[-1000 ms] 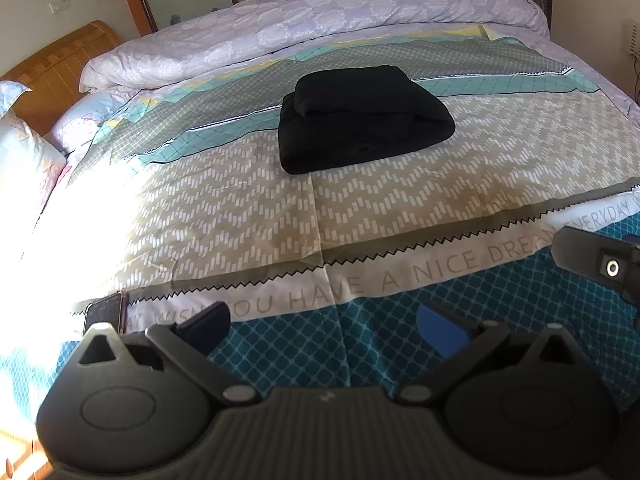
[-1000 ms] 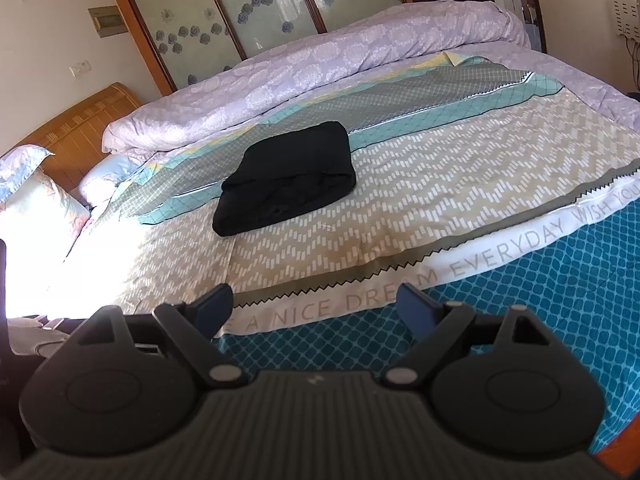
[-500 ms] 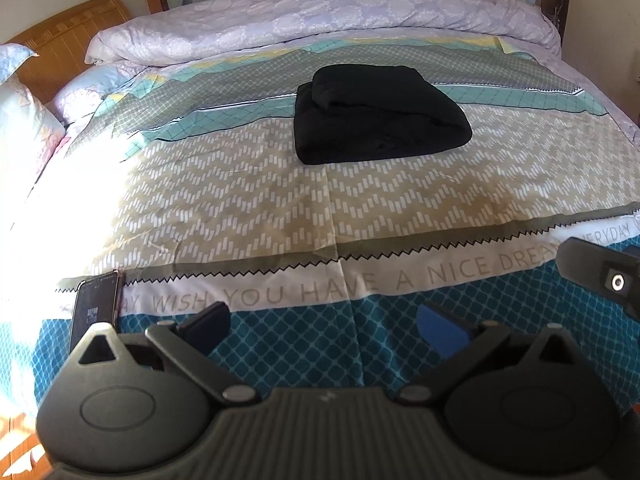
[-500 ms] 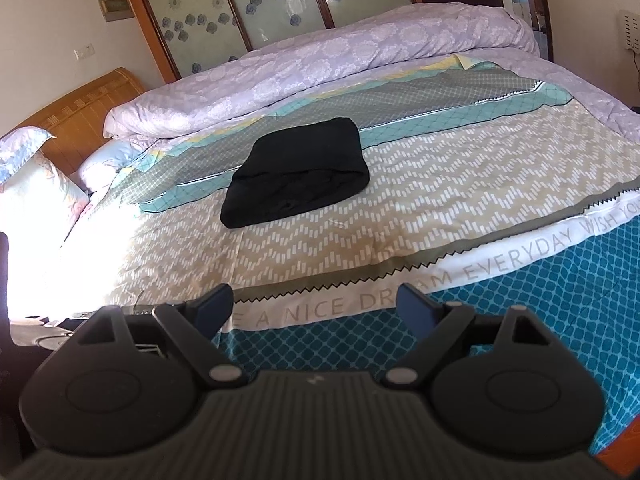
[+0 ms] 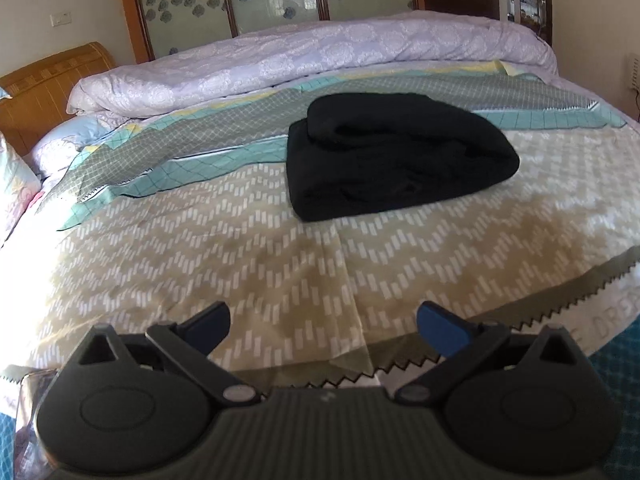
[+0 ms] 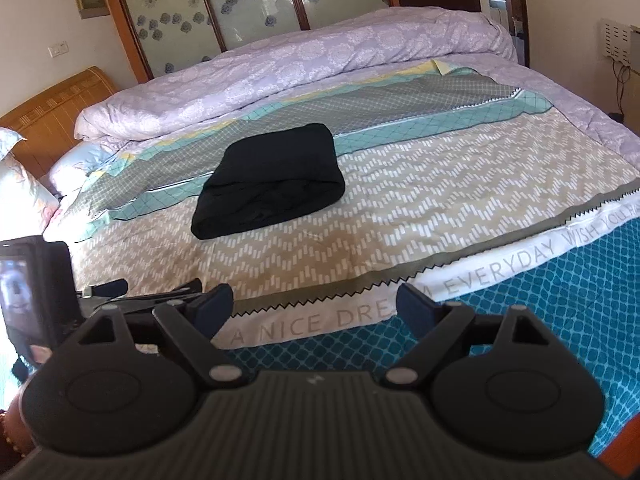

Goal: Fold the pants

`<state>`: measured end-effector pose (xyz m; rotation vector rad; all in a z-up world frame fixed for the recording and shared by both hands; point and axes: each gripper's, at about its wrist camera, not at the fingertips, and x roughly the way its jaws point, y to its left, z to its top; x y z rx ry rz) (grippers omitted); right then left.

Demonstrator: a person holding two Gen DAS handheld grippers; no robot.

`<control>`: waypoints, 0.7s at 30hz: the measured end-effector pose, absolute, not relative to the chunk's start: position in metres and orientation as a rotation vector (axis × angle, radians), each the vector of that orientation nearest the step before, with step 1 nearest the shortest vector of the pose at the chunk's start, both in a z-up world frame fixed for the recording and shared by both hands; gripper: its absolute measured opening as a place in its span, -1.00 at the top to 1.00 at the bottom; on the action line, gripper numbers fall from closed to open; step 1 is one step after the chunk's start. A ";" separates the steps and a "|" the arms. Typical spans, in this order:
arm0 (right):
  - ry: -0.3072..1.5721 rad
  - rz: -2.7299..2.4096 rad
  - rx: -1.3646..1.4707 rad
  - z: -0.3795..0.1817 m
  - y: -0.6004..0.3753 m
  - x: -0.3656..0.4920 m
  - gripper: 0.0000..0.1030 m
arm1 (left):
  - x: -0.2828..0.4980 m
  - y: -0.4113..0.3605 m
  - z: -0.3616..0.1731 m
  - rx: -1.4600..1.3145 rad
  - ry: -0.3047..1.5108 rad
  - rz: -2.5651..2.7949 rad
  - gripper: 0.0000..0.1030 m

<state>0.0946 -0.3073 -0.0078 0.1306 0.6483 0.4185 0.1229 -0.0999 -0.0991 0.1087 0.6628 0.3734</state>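
Since a second ago my left gripper (image 5: pixel 323 325) has come forward over the bed: the teal band with the lettering has slid mostly out of the bottom of its view, and the black pants (image 5: pixel 396 160) now sit larger, right of centre in the upper half of the frame.

From the left wrist view, the blue-tipped fingers (image 5: pixel 440 330) stand wide apart with nothing between them, hovering over the beige chevron bedspread (image 5: pixel 200 248). The pants lie well ahead of the tips as a thick folded bundle, a smaller fold stacked on its upper-left part. A rolled lilac quilt (image 5: pixel 304 64) runs across the top of the frame behind them.

From the right wrist view, the right gripper (image 6: pixel 315 305) is likewise spread wide and empty, low in the frame above the teal band and the white strip of lettering. The pants (image 6: pixel 272 188) sit left of centre, well apart from the tips. The left gripper (image 6: pixel 104 292) shows at the lower left edge.

I judge the bundle already folded, or close to it. The cloth looks soft, thick and limp, light to lift and not slippery, but the layers would slide apart under a one-sided pull. If I tidy it, I would pinch through all the layers at the near rounded edge, one gripper at each end.
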 end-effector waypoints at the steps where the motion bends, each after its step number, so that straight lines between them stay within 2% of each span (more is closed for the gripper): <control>1: 0.647 0.413 0.119 -0.009 -0.306 0.095 -0.76 | 0.127 -0.098 -0.104 0.105 0.669 0.368 -1.00; 9: 0.689 0.401 0.077 -0.022 -0.290 0.103 -0.75 | 0.132 -0.083 -0.124 0.028 0.653 0.324 -1.00; 21: 0.716 0.408 0.064 -0.031 -0.281 0.107 -0.75 | 0.131 -0.077 -0.124 -0.010 0.647 0.309 -1.00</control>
